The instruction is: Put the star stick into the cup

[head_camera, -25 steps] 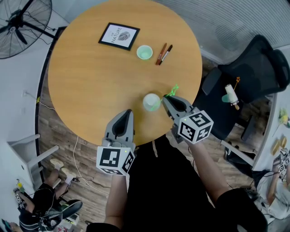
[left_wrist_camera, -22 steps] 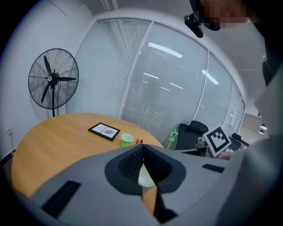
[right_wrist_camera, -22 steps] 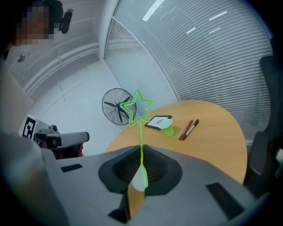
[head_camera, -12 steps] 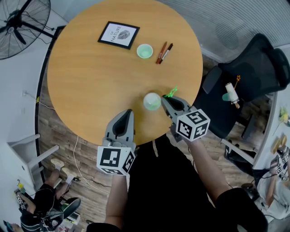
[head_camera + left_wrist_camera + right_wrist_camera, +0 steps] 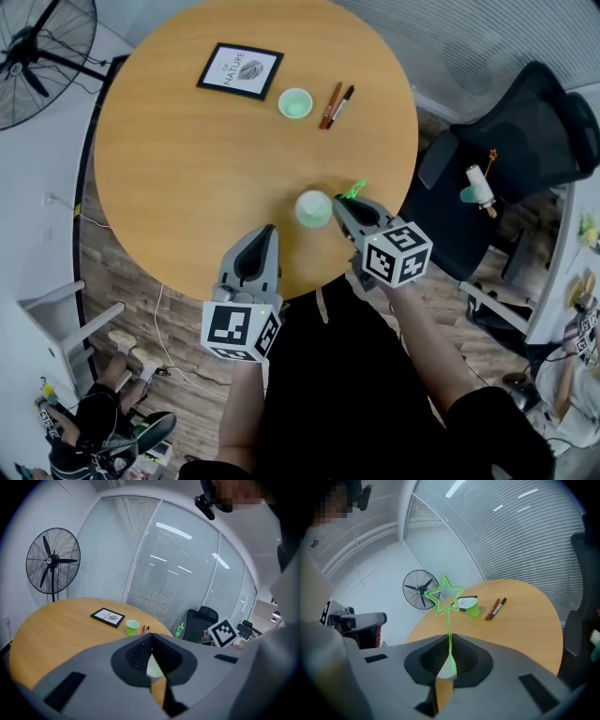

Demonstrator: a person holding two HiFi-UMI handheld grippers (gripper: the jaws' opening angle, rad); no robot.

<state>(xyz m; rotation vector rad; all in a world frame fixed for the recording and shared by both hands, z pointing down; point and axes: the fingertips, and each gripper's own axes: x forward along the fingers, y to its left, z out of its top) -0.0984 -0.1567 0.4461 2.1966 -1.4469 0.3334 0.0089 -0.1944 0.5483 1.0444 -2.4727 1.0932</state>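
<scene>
Round wooden tabletop point(image 5: 187, 159), on which a pale green plastic cup point(image 5: 313, 209) is set. The left gripper point(image 5: 265, 230) is held left of the cup, fingers closed on nothing. The right gripper point(image 5: 339, 204) is held just right of the cup, fingers clamped on the thin green star stick point(image 5: 354, 190), which is raised outside the cup.

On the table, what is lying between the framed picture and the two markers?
The small green cup stands between the framed picture and the two markers, touching neither. The head view shows this plainly; the left gripper view agrees.
</scene>
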